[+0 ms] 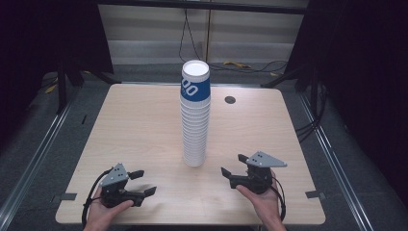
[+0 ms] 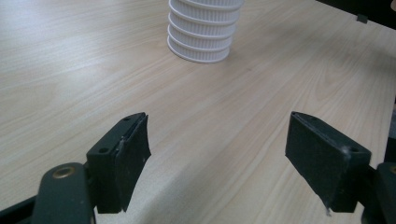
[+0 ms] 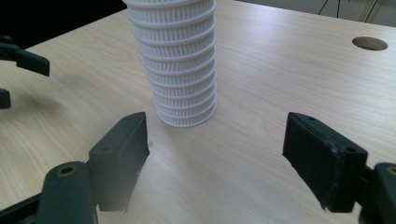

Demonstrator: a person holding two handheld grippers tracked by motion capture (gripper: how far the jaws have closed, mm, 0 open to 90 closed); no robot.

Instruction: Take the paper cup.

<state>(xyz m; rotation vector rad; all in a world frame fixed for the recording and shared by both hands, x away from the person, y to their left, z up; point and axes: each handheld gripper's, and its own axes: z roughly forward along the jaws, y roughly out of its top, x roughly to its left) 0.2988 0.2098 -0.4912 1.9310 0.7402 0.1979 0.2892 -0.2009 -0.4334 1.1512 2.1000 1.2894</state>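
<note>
At the table's near edge, the left gripper [image 1: 143, 182] rests with jaws wide apart, holding nothing. A tall stack of paper cups [image 1: 195, 115], the top one blue-banded and empty, stands mid-table. The right gripper [image 1: 233, 164], near the front right corner, gapes empty too. A grommet hole [image 1: 230, 100] marks the pale wooden table [image 1: 134, 125]; cables [image 1: 250, 65] trail across the floor behind.

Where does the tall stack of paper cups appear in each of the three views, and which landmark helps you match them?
High view: the stack of cups stands at the middle of the table.
Left gripper view: its ribbed base is at top centre.
Right gripper view: its lower part is at top, left of centre.
Shared landmark: the pale wood-grain tabletop under the stack.
</note>
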